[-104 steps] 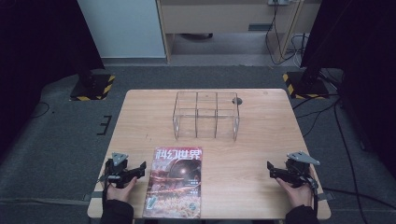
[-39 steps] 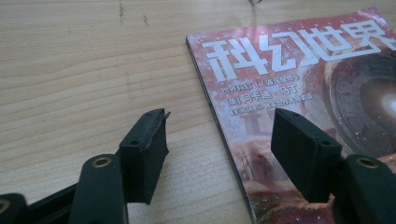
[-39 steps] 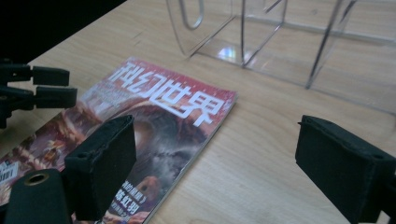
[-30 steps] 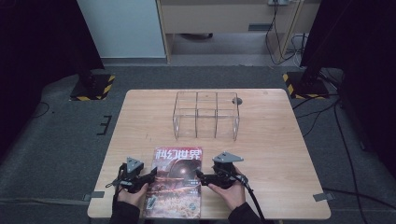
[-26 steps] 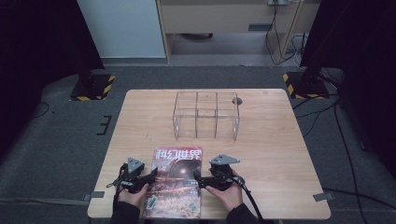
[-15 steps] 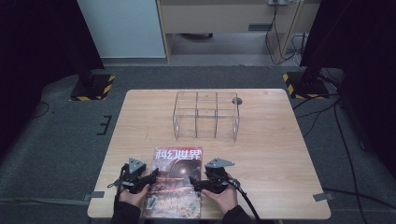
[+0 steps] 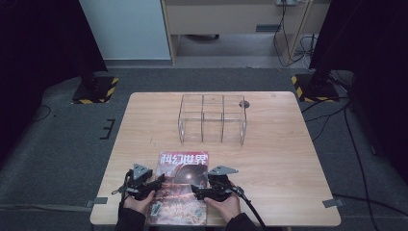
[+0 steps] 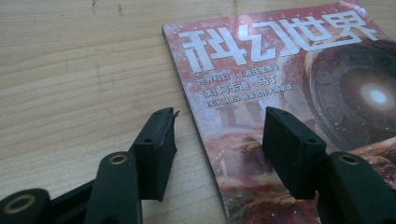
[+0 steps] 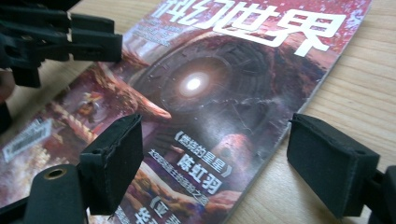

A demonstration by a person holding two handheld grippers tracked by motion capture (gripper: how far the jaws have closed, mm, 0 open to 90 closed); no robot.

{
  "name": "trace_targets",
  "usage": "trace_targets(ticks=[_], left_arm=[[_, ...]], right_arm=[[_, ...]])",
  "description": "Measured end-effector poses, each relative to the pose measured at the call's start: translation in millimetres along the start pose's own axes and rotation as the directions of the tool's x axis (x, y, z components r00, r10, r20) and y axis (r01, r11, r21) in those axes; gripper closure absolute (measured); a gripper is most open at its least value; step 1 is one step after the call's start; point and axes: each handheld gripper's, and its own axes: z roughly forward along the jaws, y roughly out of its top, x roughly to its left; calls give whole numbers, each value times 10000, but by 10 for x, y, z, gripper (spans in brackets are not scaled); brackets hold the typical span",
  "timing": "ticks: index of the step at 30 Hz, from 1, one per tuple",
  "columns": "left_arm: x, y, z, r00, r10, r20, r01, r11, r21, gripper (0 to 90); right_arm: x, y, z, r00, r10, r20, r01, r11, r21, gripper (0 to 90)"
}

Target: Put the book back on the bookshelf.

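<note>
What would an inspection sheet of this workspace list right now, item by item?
Surface: wooden table, bare apart from two things.
Job's things: magazine lying flat at the near edge, cover up.
Clutter: clear wire-framed rack standing farther back, nothing in it.
Grippers: left hand-held gripper open, its jaws straddling the magazine's left edge and just closing in; right hand-held gripper open, its jaws straddling the right edge. Neither presses on it.
Cables: black cable trailing from the right hand-held gripper; more on the floor at right.
Surroundings: grey carpet, dark stands with striped bases.
</note>
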Motion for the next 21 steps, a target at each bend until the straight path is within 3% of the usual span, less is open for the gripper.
trace_targets(ticks=[11,21], left_arm=[[-50,-1,11,9994,-21,354,19,10000,60,466],[-74,-6,8,9993,-236,289,233,9997,121,458]], right_arm=[[-3,-32,4,9988,456,-183,-463,9982,-379,185],[-21,-37,2,9951,924,-344,-942,9940,-563,184]])
